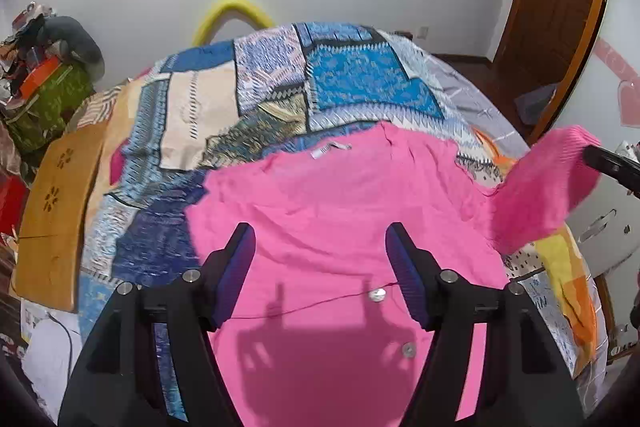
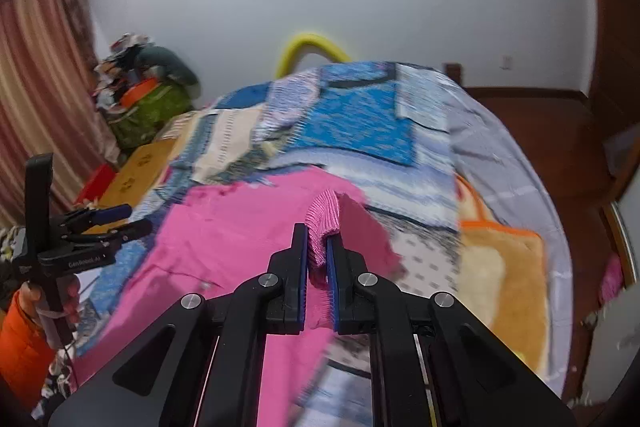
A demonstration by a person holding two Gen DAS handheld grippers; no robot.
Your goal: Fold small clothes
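Two grippers, one pink sleeve lifted

One small bright-pink knit cardigan with pale round buttons [image 1: 340,227] lies spread flat on the blue, cream and orange patchwork bedspread [image 1: 280,87], its white neck label [image 1: 330,150] toward the far side; the wooden lap tray [image 1: 56,211] rests well apart at the bed's left edge. The left gripper [image 1: 320,267] hangs just above the cardigan's front with its jaws spread wide and nothing between them; whether it touches the cloth I cannot tell. The right gripper [image 2: 318,251] has its jaws pinched narrowly on the ribbed pink sleeve cuff [image 2: 322,223]; in the left wrist view that sleeve [image 1: 540,187] is raised off the bedspread at the garment's right side, while the body stays down.

By my judgement the step in hand is carrying the sleeve in across the chest, an early fold with most of the task left. The knit looks light, soft and limp; it should drape and sag rather than hold a crease, and it may drag the body along if pulled too fast. The ribbed cuff is a sound place to hold, being thicker and less slippery than the plain knit; for the next grip the shoulder seam or hem edge would serve, clear of the buttons [image 1: 378,294] and the loose thread [image 1: 304,305] beside them; the free gripper could pin the front while the sleeve comes over.
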